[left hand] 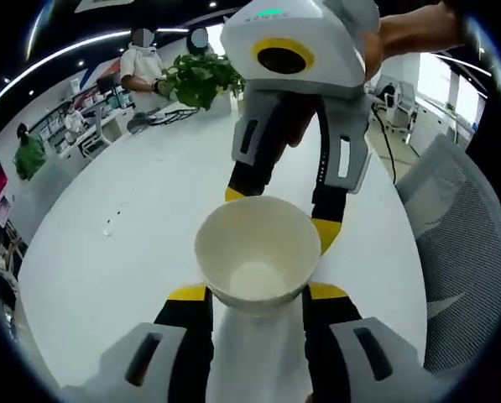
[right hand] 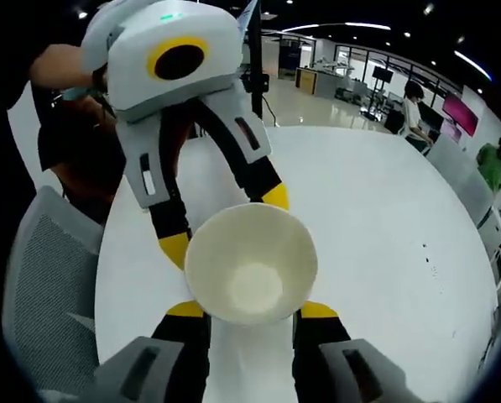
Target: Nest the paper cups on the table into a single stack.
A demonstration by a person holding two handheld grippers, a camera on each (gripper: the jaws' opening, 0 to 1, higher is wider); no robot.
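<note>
Both of my tools are set around one paper cup (left hand: 257, 256) standing mouth-up on the white counter (left hand: 107, 277). My left tool (left hand: 257, 294) has its yellow-tipped jaws against the cup's two sides near the rim, apparently gripping it. My right tool (right hand: 252, 309) sits the same way from the opposite side, jaws touching or just beside the wall; I cannot tell how firmly either bites.

My worry is the thin paper wall: with two pairs of jaws pressing at once, the rim could go oval or crease, and a bent cup will not nest cleanly. If I pull my hands apart unevenly, the cup may tip or twist out of one hold. Whether this is one cup or several already nested, I cannot tell.

Looking through the left gripper view, I get a potted plant (left hand: 201, 77) and people at the counter's far end, plus a mesh office chair (left hand: 468, 252). From the right gripper view I see the open office floor with desks instead.
</note>
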